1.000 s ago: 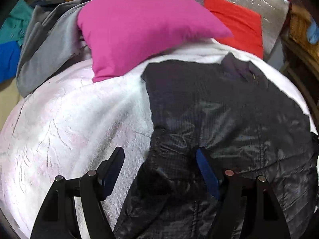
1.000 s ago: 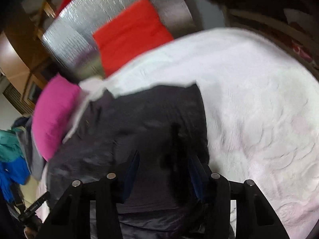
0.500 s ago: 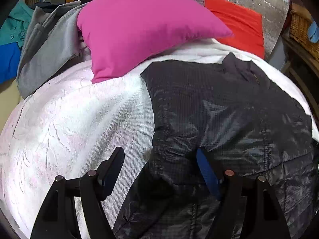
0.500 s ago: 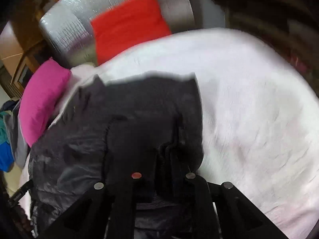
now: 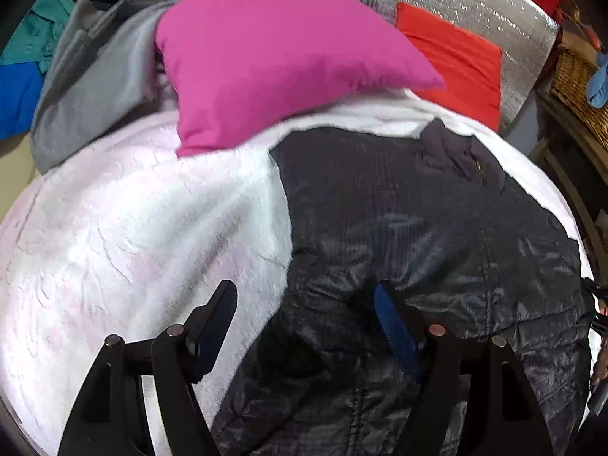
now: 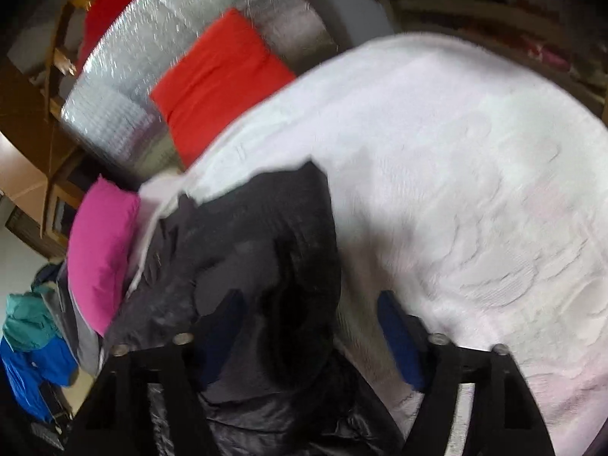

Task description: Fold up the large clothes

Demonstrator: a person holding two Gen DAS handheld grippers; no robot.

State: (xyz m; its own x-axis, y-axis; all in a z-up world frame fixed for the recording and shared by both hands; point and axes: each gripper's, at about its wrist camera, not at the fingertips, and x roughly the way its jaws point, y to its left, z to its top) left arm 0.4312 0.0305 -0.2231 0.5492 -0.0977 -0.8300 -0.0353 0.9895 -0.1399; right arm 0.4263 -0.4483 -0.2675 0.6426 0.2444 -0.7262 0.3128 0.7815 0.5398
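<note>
A large black quilted jacket [image 5: 418, 235] lies spread on a white textured bedspread [image 5: 133, 235]; it also shows in the right wrist view [image 6: 258, 235], with a fold bunched along its right edge. My left gripper [image 5: 304, 304] is open and low over the jacket's left edge, with one finger over the bedspread and one over the jacket. My right gripper [image 6: 307, 311] is open over the jacket's right edge, straddling the bunched fold, holding nothing.
A pink pillow [image 5: 273, 53] lies at the head of the bed beside a red cushion [image 5: 456, 57] on a silver quilted pad [image 5: 475, 7]. Grey and blue clothes [image 5: 87, 72] are piled at the far left. A wicker basket [image 5: 581, 87] stands at right.
My right gripper was shut on a jacket fold half a second ago and is now open, the fold lying on the jacket. My left gripper stayed open and barely moved.
</note>
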